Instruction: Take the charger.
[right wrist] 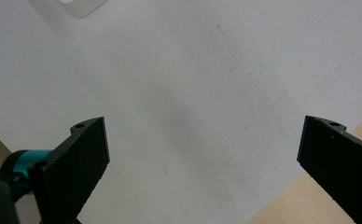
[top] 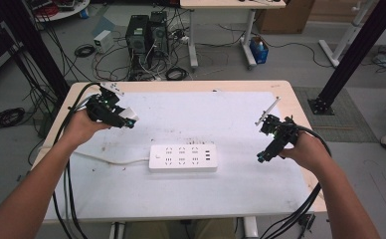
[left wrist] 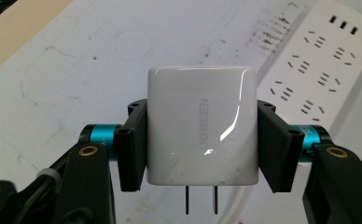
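One white table mat (top: 191, 191), scuffed | power strip (top: 183, 158) | cables (top: 146, 69) on floor

A white-topped table (top: 106, 189) bears a white power strip (top: 182, 158), seemingly flat.

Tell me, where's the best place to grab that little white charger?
On its two flat side faces, as the left claw does: one pad on each side of the white charger, coming from the end opposite the prongs. The smooth parallel sides suit flat pads and leave the prongs free for the power strip.

charger (left wrist: 200, 126) white | power strip (top: 183, 158) white | fingers (left wrist: 133, 144) black
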Tool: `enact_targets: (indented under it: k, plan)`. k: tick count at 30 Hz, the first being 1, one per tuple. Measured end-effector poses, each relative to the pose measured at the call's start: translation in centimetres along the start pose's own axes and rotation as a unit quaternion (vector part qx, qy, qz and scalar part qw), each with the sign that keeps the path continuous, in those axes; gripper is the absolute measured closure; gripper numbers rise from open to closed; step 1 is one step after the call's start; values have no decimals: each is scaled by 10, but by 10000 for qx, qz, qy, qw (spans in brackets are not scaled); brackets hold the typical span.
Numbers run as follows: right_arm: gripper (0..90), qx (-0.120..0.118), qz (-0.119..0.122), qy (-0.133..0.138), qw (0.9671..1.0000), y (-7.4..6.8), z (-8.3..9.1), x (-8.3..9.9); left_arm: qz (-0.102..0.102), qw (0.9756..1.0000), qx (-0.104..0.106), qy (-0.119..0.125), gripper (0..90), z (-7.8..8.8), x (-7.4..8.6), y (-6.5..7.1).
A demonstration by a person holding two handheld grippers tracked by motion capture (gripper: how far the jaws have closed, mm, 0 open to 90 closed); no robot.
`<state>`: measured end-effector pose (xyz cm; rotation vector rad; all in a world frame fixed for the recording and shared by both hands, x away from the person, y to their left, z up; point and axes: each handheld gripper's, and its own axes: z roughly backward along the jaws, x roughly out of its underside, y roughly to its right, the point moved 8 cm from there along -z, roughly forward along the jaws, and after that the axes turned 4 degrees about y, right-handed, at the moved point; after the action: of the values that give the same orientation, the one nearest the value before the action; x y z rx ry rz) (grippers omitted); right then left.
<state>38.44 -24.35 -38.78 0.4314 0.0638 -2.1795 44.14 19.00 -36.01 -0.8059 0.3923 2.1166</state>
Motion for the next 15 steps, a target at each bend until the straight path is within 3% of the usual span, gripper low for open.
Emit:
enact_targets:
  k: [2, 7, 15]
  plan:
    - [14, 9, 33, 37, 10000, -2, 1, 0, -71, 10000, 28, -16, 426, 9, 4, 10]
    - [14, -5, 31, 117, 9999, -7, 2, 0, -139, 9999, 9, -44, 426, 21, 10, 20]
    - [14, -12, 82, 198, 9998, -13, 4, 0, -188, 9998, 47, -82, 425, 26, 19, 31]
